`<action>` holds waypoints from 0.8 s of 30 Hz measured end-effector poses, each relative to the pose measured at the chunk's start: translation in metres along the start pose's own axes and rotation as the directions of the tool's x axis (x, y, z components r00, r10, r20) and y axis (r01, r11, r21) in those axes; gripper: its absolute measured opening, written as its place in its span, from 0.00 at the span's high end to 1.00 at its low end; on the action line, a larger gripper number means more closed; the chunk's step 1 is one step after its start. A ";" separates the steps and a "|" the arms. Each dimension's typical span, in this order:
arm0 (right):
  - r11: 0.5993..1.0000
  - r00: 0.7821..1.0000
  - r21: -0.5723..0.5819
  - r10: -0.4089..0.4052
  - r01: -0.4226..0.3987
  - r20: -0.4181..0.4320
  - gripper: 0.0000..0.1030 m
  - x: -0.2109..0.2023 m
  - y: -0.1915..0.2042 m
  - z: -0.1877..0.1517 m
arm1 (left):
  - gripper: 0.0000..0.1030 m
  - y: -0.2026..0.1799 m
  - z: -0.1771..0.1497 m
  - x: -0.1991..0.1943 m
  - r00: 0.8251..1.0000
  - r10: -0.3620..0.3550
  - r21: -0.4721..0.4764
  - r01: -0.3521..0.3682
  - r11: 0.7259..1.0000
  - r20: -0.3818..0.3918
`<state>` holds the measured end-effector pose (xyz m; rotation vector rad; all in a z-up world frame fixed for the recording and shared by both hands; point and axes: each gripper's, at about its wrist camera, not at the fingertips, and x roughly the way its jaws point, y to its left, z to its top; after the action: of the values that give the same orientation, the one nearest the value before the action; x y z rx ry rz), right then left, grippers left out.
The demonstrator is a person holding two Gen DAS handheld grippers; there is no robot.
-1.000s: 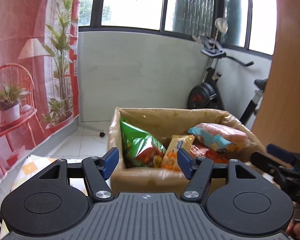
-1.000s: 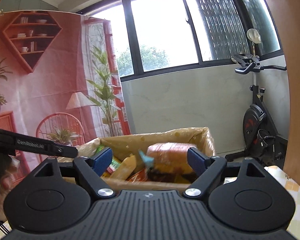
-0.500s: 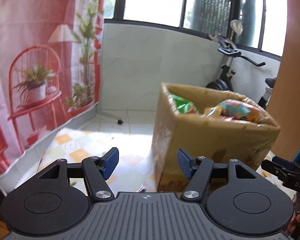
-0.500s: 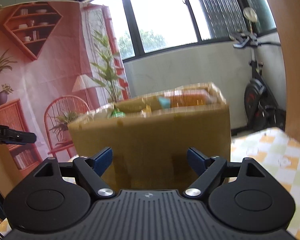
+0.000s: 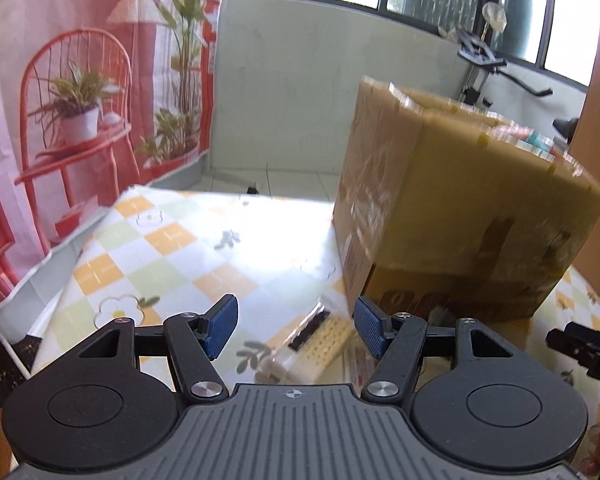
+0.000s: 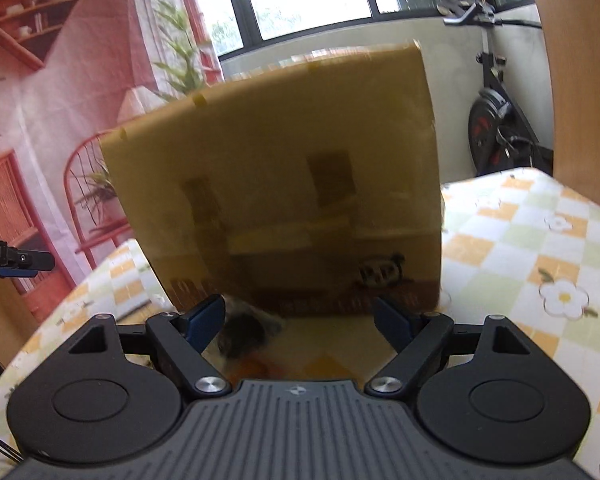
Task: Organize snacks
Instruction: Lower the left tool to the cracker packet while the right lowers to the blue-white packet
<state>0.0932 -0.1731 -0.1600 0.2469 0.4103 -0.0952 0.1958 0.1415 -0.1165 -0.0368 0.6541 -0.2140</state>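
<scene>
The left gripper points down toward the table, its blue pads spread apart with nothing clamped between them. A clear packet of pale yellow snacks lies flat on the checked tablecloth just ahead of and between the two pads; whether a pad touches it cannot be determined. The cardboard box stands ahead and to the right of this gripper, upright on the table, with coloured snack packets barely showing above its far rim.

The right gripper faces the near wall of the same cardboard box, directly ahead and close. Its jaws stand wide apart and hold nothing. A dark, blurred packet lies on the table just inside the left pad, at the foot of the box; its type cannot be determined. To the far left of this gripper, the tip of the left gripper is visible, well apart from the box.
</scene>
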 end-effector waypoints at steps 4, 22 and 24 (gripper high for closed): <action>1.000 1.000 0.000 -0.017 0.017 -0.017 0.19 0.008 -0.003 -0.009 | 0.35 0.002 -0.009 0.018 1.000 0.004 0.008 -0.004 1.000 -0.028; 0.999 0.995 -0.004 -0.044 0.044 -0.091 0.19 0.037 -0.009 -0.031 | 0.35 -0.012 -0.026 0.094 0.992 -0.014 0.102 0.028 0.994 -0.129; 0.999 0.995 -0.002 -0.046 0.046 -0.094 0.19 0.037 -0.010 -0.031 | 0.35 -0.008 -0.027 0.096 0.991 -0.024 0.083 0.035 0.996 -0.130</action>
<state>0.1140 -0.1761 -0.2047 0.2423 0.5095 -0.1296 0.2524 0.1146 -0.1949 0.0496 0.7725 -0.2747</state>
